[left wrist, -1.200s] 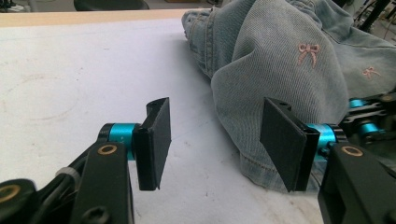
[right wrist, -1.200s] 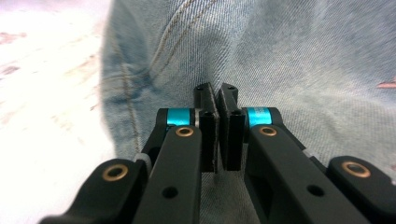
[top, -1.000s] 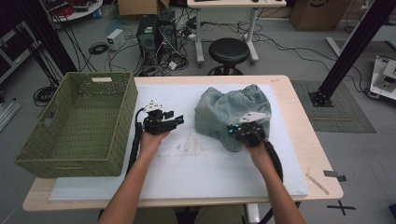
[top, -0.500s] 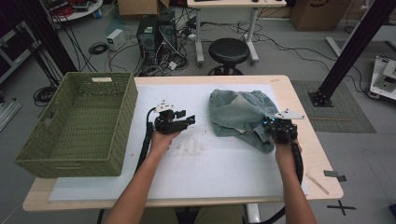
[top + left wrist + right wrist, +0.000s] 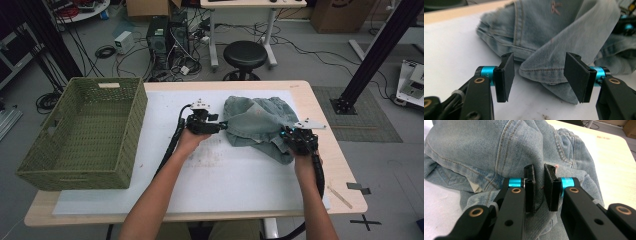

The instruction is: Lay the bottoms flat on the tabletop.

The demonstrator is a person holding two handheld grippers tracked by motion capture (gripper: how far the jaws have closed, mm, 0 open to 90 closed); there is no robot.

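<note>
A crumpled pair of jeans (image 5: 257,125) lies on the white sheet (image 5: 210,175) at the tabletop's far right. The right gripper (image 5: 539,188) has its fingers pinched on a denim fold — the left gripper (image 5: 539,75) sits at a hem with fingers spread wide. A green basket (image 5: 82,132) stands well to the left.

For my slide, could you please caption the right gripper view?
Right gripper pinching a fold of the denim garment.
</note>
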